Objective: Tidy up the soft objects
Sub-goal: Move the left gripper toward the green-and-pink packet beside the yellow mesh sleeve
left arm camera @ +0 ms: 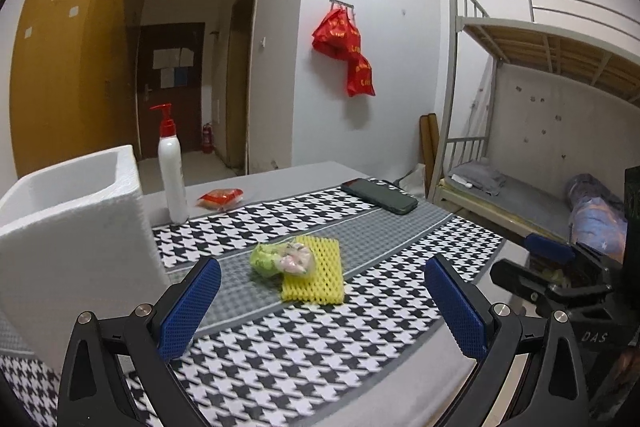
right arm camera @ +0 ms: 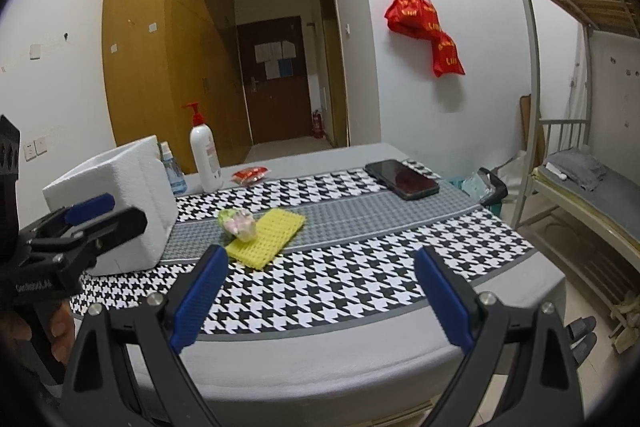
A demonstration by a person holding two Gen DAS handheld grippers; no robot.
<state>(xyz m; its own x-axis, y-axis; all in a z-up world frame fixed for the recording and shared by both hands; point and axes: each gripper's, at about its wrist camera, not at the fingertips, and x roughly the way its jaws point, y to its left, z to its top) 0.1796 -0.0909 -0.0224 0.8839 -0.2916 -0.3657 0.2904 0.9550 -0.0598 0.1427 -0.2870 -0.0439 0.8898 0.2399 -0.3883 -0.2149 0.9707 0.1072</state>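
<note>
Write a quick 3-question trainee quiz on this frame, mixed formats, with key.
1. True or false: the left gripper and right gripper are both open and empty.
2. What lies partly on the yellow foam net? A) phone B) green bag C) pump bottle
3. Fill in: the foam box stands to the ___ of the net as both cameras see it.

Key: 1 true; 2 B, the green bag, while the phone and pump bottle sit apart; 3 left.

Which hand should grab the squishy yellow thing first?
Probably left. The left gripper is open and lined up with the yellow foam net, beside the white foam box. The right gripper looks farther back.
</note>
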